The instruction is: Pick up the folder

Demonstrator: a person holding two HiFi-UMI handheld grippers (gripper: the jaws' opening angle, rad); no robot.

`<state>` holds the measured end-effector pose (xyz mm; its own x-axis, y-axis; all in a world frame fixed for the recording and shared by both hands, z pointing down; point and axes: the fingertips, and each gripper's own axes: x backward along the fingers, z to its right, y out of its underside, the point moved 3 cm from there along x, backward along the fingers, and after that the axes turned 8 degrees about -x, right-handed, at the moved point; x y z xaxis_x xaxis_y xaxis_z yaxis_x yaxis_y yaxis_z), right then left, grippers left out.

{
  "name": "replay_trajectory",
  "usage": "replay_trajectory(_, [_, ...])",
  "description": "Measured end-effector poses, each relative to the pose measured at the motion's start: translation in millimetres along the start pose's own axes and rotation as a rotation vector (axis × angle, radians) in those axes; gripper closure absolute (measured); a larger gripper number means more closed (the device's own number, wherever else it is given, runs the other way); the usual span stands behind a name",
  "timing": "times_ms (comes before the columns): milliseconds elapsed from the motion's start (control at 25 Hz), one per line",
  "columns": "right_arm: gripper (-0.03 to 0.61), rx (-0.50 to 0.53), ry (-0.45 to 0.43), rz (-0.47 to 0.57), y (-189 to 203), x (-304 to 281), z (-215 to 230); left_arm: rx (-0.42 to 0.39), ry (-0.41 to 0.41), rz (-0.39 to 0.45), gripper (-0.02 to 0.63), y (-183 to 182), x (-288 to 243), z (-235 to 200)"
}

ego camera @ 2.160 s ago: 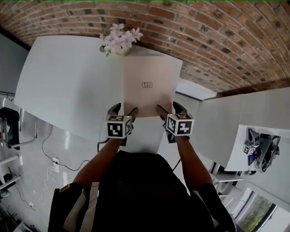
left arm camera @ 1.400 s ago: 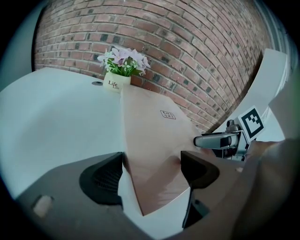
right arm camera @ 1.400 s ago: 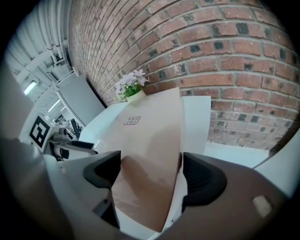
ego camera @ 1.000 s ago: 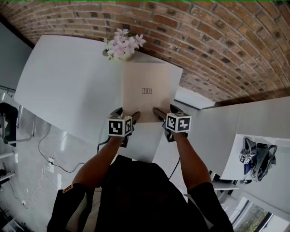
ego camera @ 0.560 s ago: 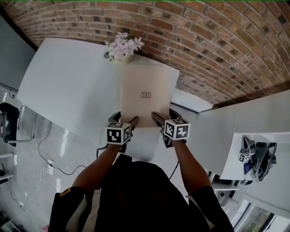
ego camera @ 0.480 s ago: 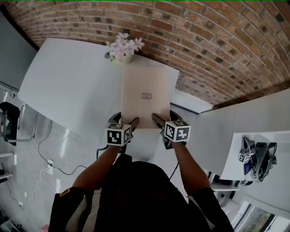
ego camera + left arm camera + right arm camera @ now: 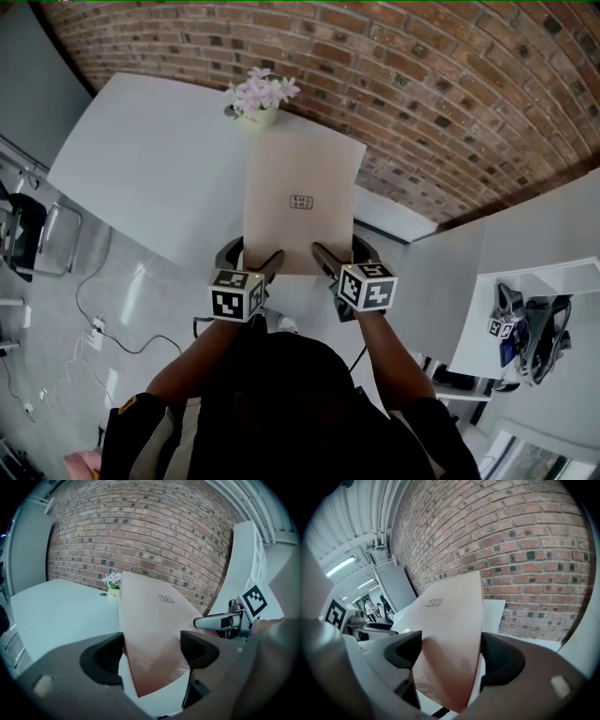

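Observation:
A beige folder (image 7: 300, 187) with a small printed label lies lengthwise on the white table (image 7: 150, 159), its far edge by the flower pot. My left gripper (image 7: 251, 251) straddles its near left corner: the outer finger is off the edge and the inner finger lies over the sheet. My right gripper (image 7: 344, 248) straddles the near right corner the same way. In the left gripper view the folder (image 7: 150, 616) fills the gap of the gripper (image 7: 152, 651), and likewise in the right gripper view, folder (image 7: 450, 616) and gripper (image 7: 451, 653). Both pairs of jaws stand apart. Whether the near edge is raised is unclear.
A pot of pink flowers (image 7: 260, 94) stands at the table's far edge against the brick wall (image 7: 441, 84). A second white table (image 7: 497, 272) is at the right with dark gear (image 7: 525, 319) beside it. A chair (image 7: 28, 234) and floor cables are at the left.
Both grippers and the folder's near edge have come a little closer to the person. The inner fingers now reach further over the sheet. The jaw gaps look unchanged.

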<state>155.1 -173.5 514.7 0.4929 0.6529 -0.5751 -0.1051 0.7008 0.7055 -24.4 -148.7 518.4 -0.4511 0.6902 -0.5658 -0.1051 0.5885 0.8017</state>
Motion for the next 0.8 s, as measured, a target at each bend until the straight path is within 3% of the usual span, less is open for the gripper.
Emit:
replay_trajectory(440, [0.181,0.114,-0.068,0.088,-12.6,86.7,-39.5,-0.011,-0.089,0.146,0.222,-16.5,84.2,55.2])
replay_trajectory(800, [0.181,0.134,-0.103,0.145,-9.7,136.8,-73.5,-0.041,-0.126,0.227,0.222,-22.5,142.6,79.7])
